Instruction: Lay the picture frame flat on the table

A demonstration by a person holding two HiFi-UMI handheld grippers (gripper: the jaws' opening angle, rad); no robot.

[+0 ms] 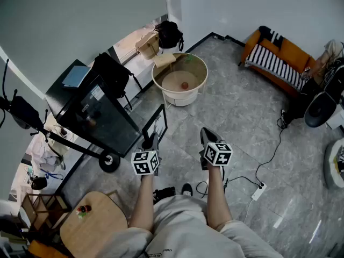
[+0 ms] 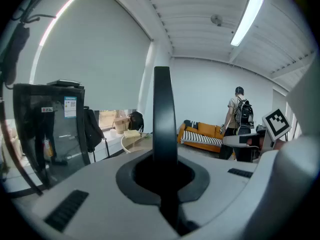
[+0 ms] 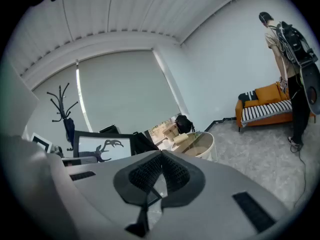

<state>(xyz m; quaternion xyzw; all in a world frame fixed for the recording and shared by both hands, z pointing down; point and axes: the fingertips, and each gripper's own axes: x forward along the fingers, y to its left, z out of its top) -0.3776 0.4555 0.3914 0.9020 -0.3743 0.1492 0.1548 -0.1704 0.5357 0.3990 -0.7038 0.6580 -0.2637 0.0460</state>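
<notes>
Bright, even light from a ceiling strip lamp (image 2: 245, 19); fisheye edges warp and darken.

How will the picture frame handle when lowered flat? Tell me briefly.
Probably stiff: the picture frame looks unbent though the left gripper pinches only one edge. Likely light, as that pinch alone carries it. Thin, so it would probably tip over if stood upright.

Frame (image 3: 102, 146) is black, with a white picture and a black antler silhouette inside. Sofa (image 1: 285, 55) is orange with a black-and-white striped cushion. Floor (image 1: 236, 117) is grey, marble-looking. Left tool (image 1: 152, 142) and right tool (image 1: 207, 135) are dark, each with a black-and-white marker cube.
</notes>
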